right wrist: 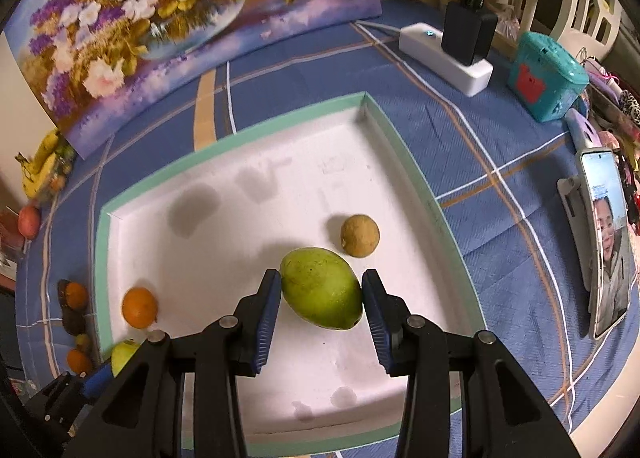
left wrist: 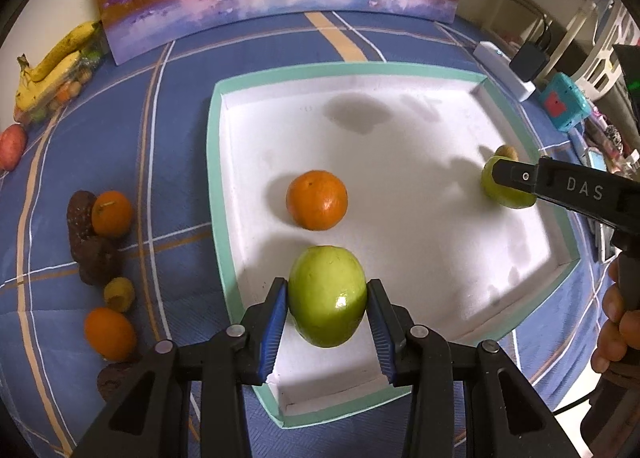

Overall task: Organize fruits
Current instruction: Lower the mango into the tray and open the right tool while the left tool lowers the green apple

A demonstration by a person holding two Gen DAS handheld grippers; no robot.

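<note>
Left wrist view: left tool point(left wrist: 327, 300) clamps a round green apple point(left wrist: 327, 300), right tool point(right wrist: 320, 294) grips an oval green mango point(right wrist: 320, 289), both above the teal-rimmed white tray point(left wrist: 224, 217); next, probably set down and release.

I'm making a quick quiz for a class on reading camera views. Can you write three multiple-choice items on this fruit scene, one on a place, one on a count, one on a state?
1. Where does the small brown fruit lie?
A. On the blue cloth, outside the tray
B. Inside the white tray, just beyond the green mango
C. On top of the bananas

2. How many oranges lie inside the tray?
A. One
B. Two
C. Three

3. How is the left claw?
A. Wide open and empty
B. Closed on a green apple
C. Closed on an orange

Answers:
1 B: the right wrist view shows it on the tray floor behind the green mango.
2 A: only one orange sits in the tray; the others lie on the cloth.
3 B: both blue pads press the sides of the green apple.
</note>
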